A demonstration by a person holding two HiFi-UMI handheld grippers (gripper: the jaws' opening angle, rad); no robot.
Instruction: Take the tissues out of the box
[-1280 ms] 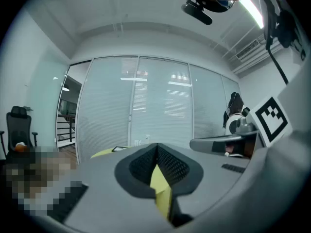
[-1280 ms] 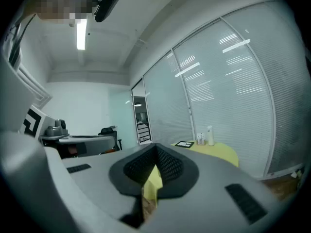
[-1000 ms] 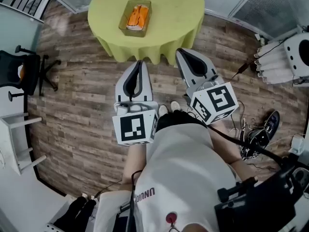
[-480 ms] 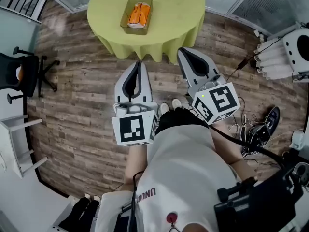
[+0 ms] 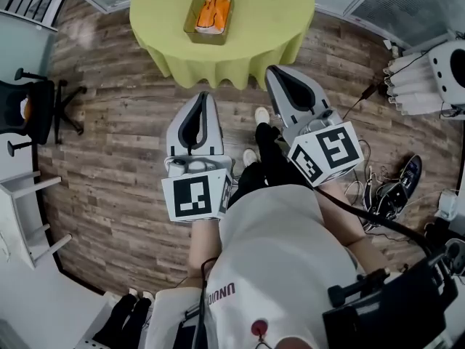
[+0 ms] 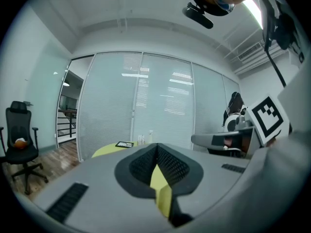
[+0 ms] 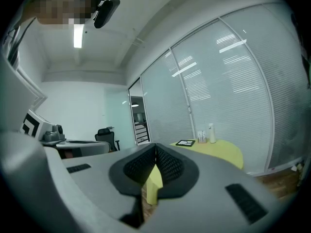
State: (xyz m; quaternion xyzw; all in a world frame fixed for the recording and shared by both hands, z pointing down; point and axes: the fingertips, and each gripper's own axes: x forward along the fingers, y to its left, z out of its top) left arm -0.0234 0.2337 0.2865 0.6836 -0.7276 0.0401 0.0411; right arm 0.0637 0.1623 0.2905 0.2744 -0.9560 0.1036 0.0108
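Since the box point(image 5: 206, 39) holding the tissues point(image 5: 213, 11) sits on the round table point(image 5: 269, 20) well ahead of you, and your left gripper point(image 5: 203, 97) and right gripper point(image 5: 273, 71) are both pressed together and empty, step in, spread one, and steady the box with the other.

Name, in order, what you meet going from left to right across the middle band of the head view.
Black swivel office chair → grey left claw → grey right claw → white ribbed device
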